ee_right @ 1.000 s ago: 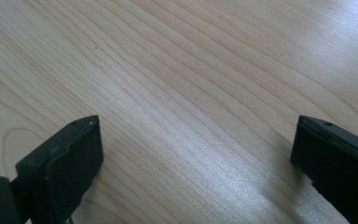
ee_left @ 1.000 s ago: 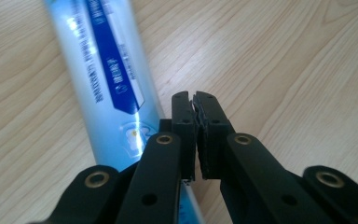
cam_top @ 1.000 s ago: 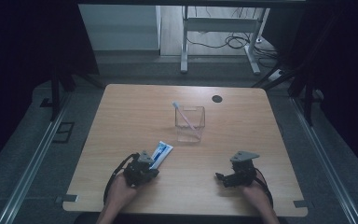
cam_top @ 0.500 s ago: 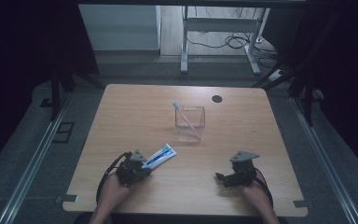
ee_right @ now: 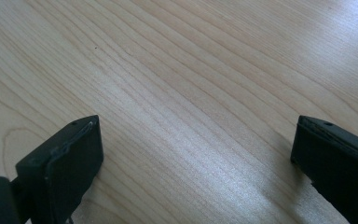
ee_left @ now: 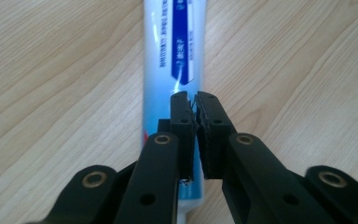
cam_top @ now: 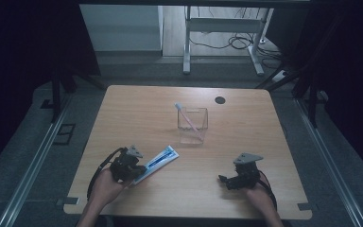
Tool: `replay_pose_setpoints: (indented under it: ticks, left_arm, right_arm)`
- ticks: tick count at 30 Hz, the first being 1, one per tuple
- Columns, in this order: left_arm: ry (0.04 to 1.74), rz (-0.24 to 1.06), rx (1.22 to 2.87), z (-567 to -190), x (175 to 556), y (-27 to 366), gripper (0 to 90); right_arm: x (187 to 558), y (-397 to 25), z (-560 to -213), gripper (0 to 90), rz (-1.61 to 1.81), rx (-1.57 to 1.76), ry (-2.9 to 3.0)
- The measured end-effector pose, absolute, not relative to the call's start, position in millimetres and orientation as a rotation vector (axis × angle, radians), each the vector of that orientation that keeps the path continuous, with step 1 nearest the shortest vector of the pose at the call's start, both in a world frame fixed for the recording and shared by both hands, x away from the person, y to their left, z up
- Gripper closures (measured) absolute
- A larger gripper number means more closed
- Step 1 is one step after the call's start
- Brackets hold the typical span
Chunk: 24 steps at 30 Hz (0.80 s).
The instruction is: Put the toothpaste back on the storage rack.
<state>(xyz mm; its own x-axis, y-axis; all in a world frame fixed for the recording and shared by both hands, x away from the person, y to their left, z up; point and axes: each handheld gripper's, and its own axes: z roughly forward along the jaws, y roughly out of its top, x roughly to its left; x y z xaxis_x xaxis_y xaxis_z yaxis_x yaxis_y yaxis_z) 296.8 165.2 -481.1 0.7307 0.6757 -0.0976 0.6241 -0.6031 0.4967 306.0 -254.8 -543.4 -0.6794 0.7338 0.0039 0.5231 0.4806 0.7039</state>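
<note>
Near the table's (cam_top: 123, 109) 7 o'clock corner, left gripper (cam_top: 128, 166) pinches a toothpaste tube (cam_top: 157, 162); the tube runs away from it toward 1 o'clock, pointing at the clear cup (cam_top: 192, 125) in the middle. Left gripper view: the jaws of the left gripper (ee_left: 195, 105) are pressed nearly together on the tube (ee_left: 175, 56), its flat wall squeezed thin between them. Cannot tell whether the tube rests on the wood or is lifted. A toothbrush (cam_top: 187, 117) leans inside the cup.

Right gripper (cam_top: 223, 180), at 5 o'clock, well apart from everything; its jaws stand spread wide over bare wood.

Handling, as judged: tube looks light, soft-walled, glossy and likely slippery. A hard squeeze mid-body could push paste toward the cap. Safer hold is the flat crimped tail or the stiff shoulder near the cap. A long tube pinched at one end may droop and swing.
</note>
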Motion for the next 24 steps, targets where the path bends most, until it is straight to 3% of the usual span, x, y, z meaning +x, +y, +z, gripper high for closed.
replay_pose_setpoints:
  ticks: [24]
  left_arm:
    - [1.044, 0.007, 2.639, -473.7, 341.3, 130.0, 70.2]
  right_arm:
    - [306.1, -255.1, -543.4, 1.8, 1.002, 1.063, 2.434]
